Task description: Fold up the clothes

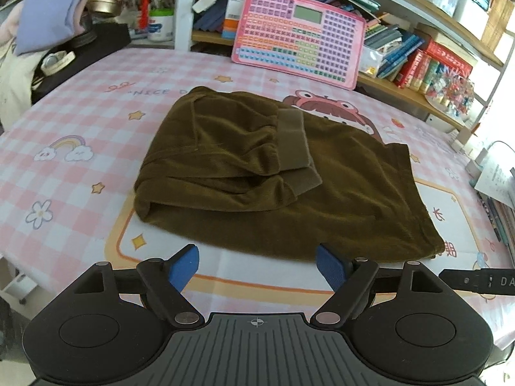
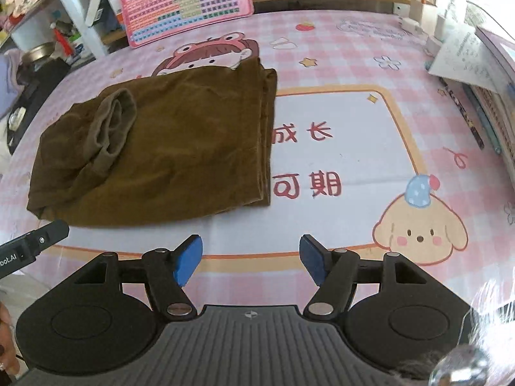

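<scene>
Brown garment (image 1: 257,173) mid-frame: soft matt napped cloth, ribbed cuff (image 1: 291,140) paler. Tablecloth (image 1: 80,173) beneath: smooth printed pink check, faint sheen. Left gripper (image 1: 257,265) at bottom: matt black plastic, bright metal pivot pins, blue textured fingertips (image 1: 185,265). Pink board (image 1: 297,35), top: glossy plastic. Right gripper (image 2: 251,259): same finish.

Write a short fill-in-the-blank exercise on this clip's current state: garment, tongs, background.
1. The olive-brown velvety folded garment lies on a pink checked ____.
2. Both the left tongs and the right tongs are ____, holding nothing.
3. The ribbed sleeve cuffs rest on ____ of the garment.
4. The pink keyboard-style toy board leans against the ____.

Missing words: tablecloth; open; top; bookshelf
</scene>
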A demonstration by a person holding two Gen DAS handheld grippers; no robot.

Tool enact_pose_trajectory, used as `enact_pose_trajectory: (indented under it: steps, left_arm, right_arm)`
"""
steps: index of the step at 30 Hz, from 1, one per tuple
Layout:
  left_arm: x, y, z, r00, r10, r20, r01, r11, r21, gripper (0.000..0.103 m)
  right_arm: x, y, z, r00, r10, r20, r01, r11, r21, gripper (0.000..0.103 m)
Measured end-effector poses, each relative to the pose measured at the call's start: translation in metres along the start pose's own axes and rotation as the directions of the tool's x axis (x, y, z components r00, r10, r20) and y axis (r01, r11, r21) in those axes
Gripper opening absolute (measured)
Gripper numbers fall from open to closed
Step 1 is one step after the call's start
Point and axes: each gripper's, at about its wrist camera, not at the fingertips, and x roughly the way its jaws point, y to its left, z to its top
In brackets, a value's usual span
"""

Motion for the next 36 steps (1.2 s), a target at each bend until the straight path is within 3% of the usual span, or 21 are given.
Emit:
enact_pose_trajectory:
  steps: [8,14,17,20,22,27,31,32,36]
  left_arm:
    - [-0.002,-0.006,-0.001,0.997,0.081,0.021,-0.079,0.994,-0.079,0.084]
    - [0.002,-0.045,0.006,0.990,0.134,0.034,-0.129,0.984,-0.127,0.084]
    - [0.008,-0.078,0.004,0.987,0.160,0.023,-0.157,0.985,-0.076,0.084]
    - [0.013,-0.109,0.000,0.982,0.186,0.017,-0.186,0.982,-0.037,0.084]
    - [0.014,-0.124,-0.004,0.985,0.173,0.008,-0.172,0.984,-0.036,0.084]
    - [0.016,-0.167,-0.008,0.988,0.156,0.018,-0.157,0.982,0.102,0.083]
    - [0.028,-0.204,-0.012,0.984,0.173,0.042,-0.178,0.938,0.298,0.083]
    - [0.032,-0.213,-0.014,0.983,0.177,0.047,-0.182,0.920,0.347,0.083]
    - [0.046,-0.240,-0.018,0.972,0.218,0.093,-0.235,0.843,0.483,0.083]
  right_arm:
    - [0.008,-0.003,0.019,0.998,0.063,0.001,-0.063,0.993,-0.096,0.065]
    - [0.022,-0.050,0.053,0.977,0.207,-0.045,-0.209,0.977,-0.036,0.057]
    - [0.040,-0.084,0.069,0.941,0.319,-0.110,-0.309,0.946,0.102,0.043]
    - [0.064,-0.104,0.080,0.864,0.455,-0.214,-0.409,0.884,0.228,0.037]
    - [0.074,-0.106,0.084,0.831,0.494,-0.258,-0.438,0.865,0.244,0.035]
    - [0.092,-0.103,0.092,0.806,0.516,-0.290,-0.455,0.854,0.254,0.030]
    - [0.102,-0.097,0.097,0.783,0.545,-0.298,-0.485,0.836,0.256,0.023]
    - [0.105,-0.096,0.098,0.783,0.542,-0.305,-0.481,0.838,0.256,0.016]
    - [0.103,-0.100,0.104,0.753,0.591,-0.290,-0.524,0.804,0.280,0.012]
